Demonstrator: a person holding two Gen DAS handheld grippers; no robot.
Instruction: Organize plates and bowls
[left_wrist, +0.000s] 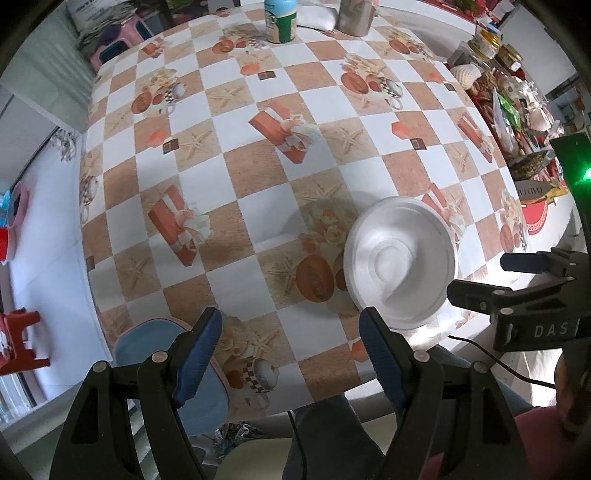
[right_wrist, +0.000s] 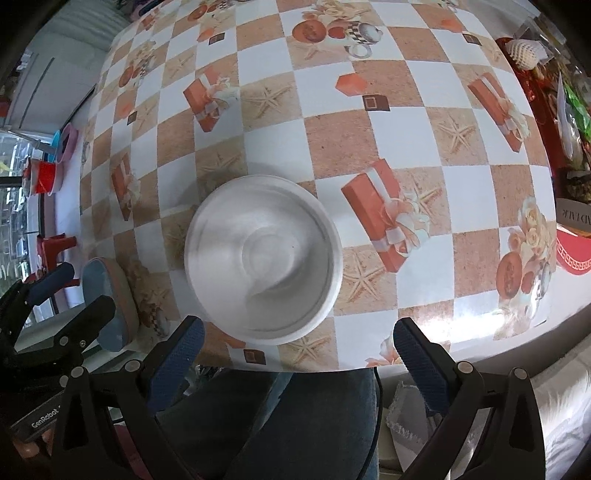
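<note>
Left wrist view: the left gripper (left_wrist: 290, 354) is hanging spread and empty over the checked, gift-box-printed tablecloth (left_wrist: 258, 177); the round white bowl (left_wrist: 400, 264) is sitting mouth-up near the table's front edge; a flat blue plate (left_wrist: 201, 384) is overhanging that edge; the right gripper (left_wrist: 487, 277) is showing "DAS". Right wrist view: the right gripper (right_wrist: 299, 350) is standing spread wide, empty, just short of the white bowl (right_wrist: 262, 258); "GenRobot" is showing on the left gripper (right_wrist: 79, 290); open cloth is lying beyond.

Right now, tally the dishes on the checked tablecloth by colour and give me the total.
White bowl: 1
Blue plate at the table's near-left edge: 1
Total: 2
</note>
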